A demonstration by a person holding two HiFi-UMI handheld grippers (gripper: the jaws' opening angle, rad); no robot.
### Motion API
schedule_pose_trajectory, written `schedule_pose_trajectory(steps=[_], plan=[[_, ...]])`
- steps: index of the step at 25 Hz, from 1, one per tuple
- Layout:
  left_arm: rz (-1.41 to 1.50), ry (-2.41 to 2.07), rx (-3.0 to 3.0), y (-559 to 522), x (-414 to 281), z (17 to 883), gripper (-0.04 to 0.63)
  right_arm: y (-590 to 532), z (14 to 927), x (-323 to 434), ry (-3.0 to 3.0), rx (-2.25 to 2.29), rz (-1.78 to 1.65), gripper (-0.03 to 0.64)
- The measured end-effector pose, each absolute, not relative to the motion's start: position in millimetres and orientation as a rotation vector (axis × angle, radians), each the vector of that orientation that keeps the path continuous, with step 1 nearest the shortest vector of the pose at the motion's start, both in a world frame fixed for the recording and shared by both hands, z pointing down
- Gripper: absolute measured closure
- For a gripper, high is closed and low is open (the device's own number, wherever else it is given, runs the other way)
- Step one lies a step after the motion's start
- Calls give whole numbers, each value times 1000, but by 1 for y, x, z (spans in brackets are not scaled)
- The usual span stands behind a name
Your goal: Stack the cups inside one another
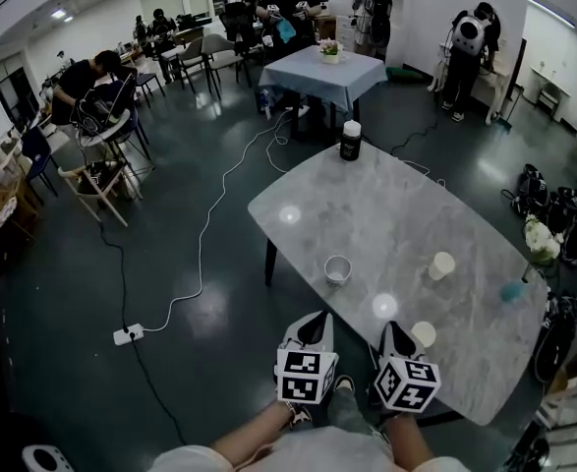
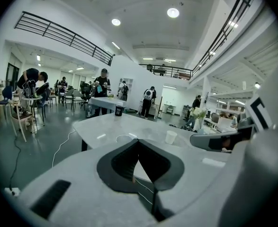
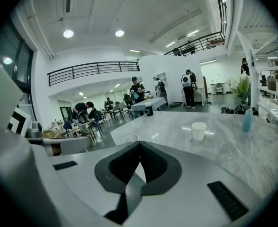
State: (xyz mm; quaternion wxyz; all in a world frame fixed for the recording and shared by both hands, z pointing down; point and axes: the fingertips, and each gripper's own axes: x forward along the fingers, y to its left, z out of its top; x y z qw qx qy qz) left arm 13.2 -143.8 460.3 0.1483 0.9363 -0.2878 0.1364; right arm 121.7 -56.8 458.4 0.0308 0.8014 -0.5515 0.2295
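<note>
On left gripper (image 1: 320,315) and right gripper (image 1: 392,325), cubes (image 1: 306,375) bear black-and-white markers.

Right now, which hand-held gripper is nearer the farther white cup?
Right. The right hand-held gripper is short of the white cup, slightly left; the left hand-held gripper lies farther left.

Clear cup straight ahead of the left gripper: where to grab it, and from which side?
Pinch the near wall of the clear cup at the rim, one jaw inside and one outside. It stands upright, mouth open, alone on the table, so the rim is free all round. Coming from the person's side with the left gripper looks most direct. Its jaws are shut, so open them first.
</note>
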Motion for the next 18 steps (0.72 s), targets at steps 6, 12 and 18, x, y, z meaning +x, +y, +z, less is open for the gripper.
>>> schedule_pose_trajectory(steps=[6,12,18], plan=[[403,-823,2717,-146,31,457,600,-67,449,135,-1727,2444,658,609],[406,-792,2703,-142,47,465,600,-62,458,144,-1727,2435,702,609],[435,-743,2712,-132,63,472,600,-44,461,161,-1671,2487,721,609]])
